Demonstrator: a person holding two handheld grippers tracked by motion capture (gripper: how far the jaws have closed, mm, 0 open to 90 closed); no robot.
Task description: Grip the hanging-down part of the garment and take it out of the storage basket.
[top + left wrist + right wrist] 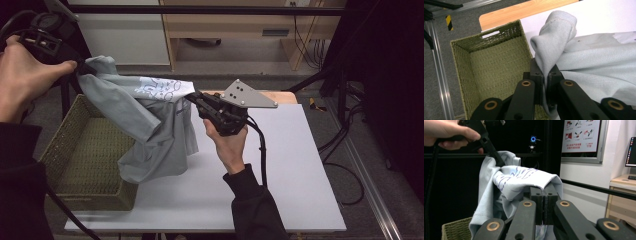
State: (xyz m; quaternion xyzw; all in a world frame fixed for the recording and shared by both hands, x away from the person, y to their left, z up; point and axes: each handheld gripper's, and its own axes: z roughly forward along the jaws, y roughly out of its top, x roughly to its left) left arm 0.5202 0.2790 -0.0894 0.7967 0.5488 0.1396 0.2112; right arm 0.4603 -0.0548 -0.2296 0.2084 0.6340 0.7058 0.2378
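A person holds a pale grey shirt (pixel 150 130) up in the air between two hand-held grippers, above a white table (pixel 295 165) and a green woven basket (pixel 82 155) at the table's left edge.

The left gripper (pixel 80 67) is raised high at the upper left, its jaws pressed together on a ribbed cuff or hem (pixel 556 32) of the shirt. The right gripper (pixel 192 97) sits lower, over the middle of the table, its jaws also clamped shut on a fold of fabric near the blue print (pixel 162 89).

The shirt stretches between the two grips, its long axis running from upper left down to the right across the table's width. The rest of the cloth hangs from that line, the lowest edge draping just over the basket's right rim and the tabletop beside it. The printed side faces up and toward the right gripper.

The job seems to be putting the shirt in the basket. To do this well, both grips should hold firm while the hands travel left together, so the hanging cloth clears the rim instead of catching on it. The shirt should be centred over the basket before either gripper lets go, then lowered so it settles inside.
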